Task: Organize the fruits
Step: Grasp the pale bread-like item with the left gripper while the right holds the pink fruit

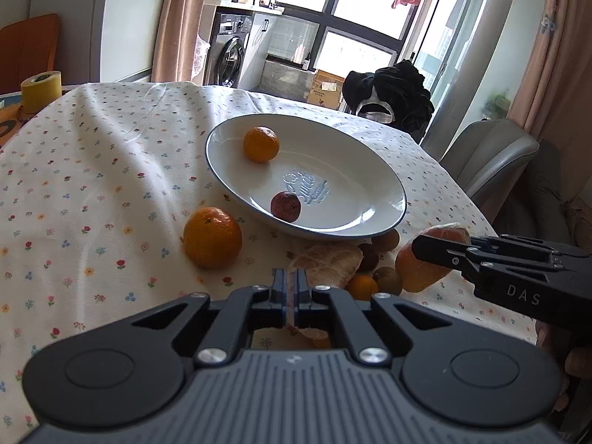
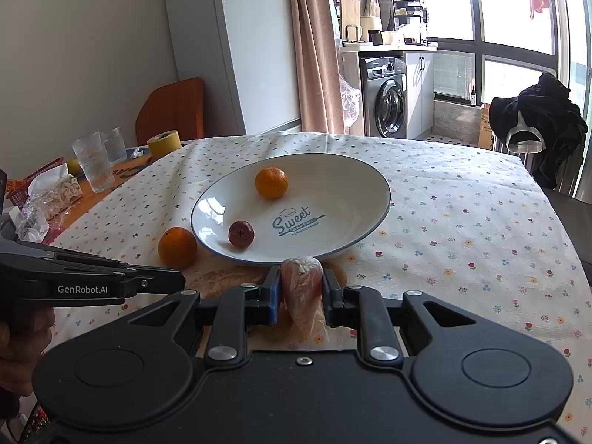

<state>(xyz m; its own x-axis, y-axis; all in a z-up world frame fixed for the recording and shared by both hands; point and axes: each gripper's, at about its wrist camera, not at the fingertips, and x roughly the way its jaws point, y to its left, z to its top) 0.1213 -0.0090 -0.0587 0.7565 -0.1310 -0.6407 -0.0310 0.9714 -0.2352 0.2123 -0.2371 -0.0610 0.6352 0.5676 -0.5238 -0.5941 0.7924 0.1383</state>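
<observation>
The right gripper (image 2: 301,292) has its jaws pinching a plastic-wrapped orange fruit (image 2: 301,288), held just in front of the near rim of the white plate (image 2: 333,199); what lies below the wrap is hidden by the gripper body. The left gripper (image 1: 292,288) has its jaws pressed almost together on a thin fold of clear plastic film (image 1: 292,296), and where that film ends is hard to make out. Beside it sits a heap of small fruits (image 1: 373,270) under film, partly covered by the plate's edge. On the plate lie a mandarin (image 2: 272,183) and a dark red fruit (image 2: 241,234), well apart, with bare room to their right. A larger orange (image 2: 177,247) rests on the floral-clothed worktop (image 2: 462,222), just beside the plate's left rim. The worktop's far and right stretches lie open.
</observation>
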